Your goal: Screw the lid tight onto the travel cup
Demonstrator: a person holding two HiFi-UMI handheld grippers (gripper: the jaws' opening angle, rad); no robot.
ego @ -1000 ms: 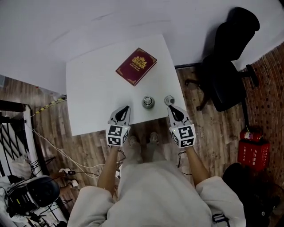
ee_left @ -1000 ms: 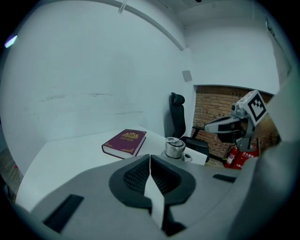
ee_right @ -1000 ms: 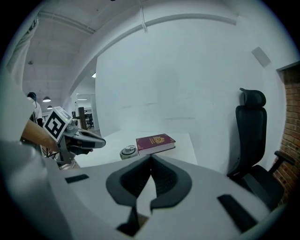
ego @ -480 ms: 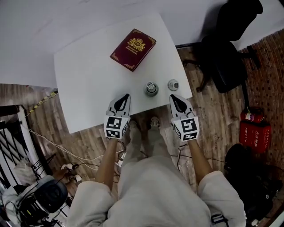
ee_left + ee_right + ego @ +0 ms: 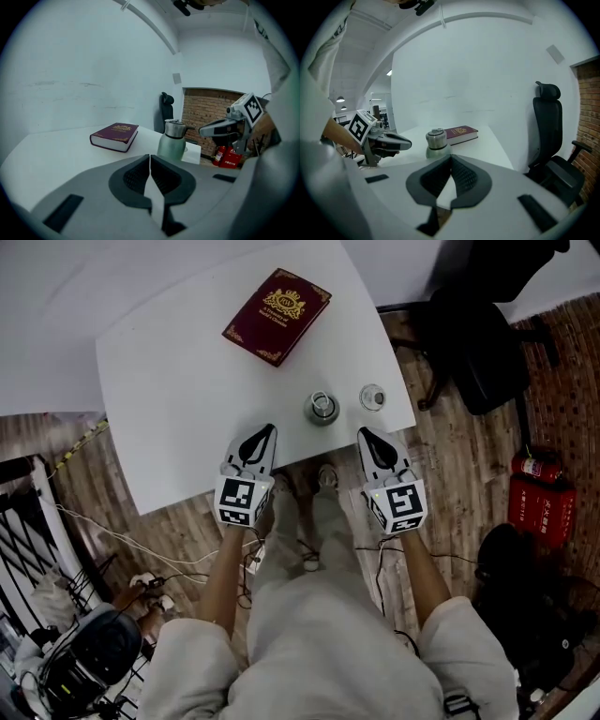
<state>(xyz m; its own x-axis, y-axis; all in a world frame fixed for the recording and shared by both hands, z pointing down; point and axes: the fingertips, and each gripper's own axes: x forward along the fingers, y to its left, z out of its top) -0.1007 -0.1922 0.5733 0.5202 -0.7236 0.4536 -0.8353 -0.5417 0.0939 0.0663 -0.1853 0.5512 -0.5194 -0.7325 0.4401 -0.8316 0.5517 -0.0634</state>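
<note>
The grey-green travel cup (image 5: 322, 409) stands upright near the front edge of the white table (image 5: 178, 399), with its steel neck showing. It also shows in the left gripper view (image 5: 172, 140) and the right gripper view (image 5: 437, 143). The small round lid (image 5: 372, 397) lies apart from it, to its right, close to the table's right edge. My left gripper (image 5: 265, 433) hovers at the front edge, left of the cup, shut and empty (image 5: 149, 157). My right gripper (image 5: 365, 435) is shut and empty too (image 5: 451, 157), just in front of the lid.
A maroon book (image 5: 277, 303) lies at the back of the table. A black office chair (image 5: 478, 343) stands to the right, and a red fire extinguisher (image 5: 536, 498) stands on the wooden floor beyond it. Cables (image 5: 122, 545) trail on the floor at the left.
The head view has tilted, so the table sits higher and further left in the picture. Both grippers stay shut by the front edge. Cup, lid and book have not moved.
</note>
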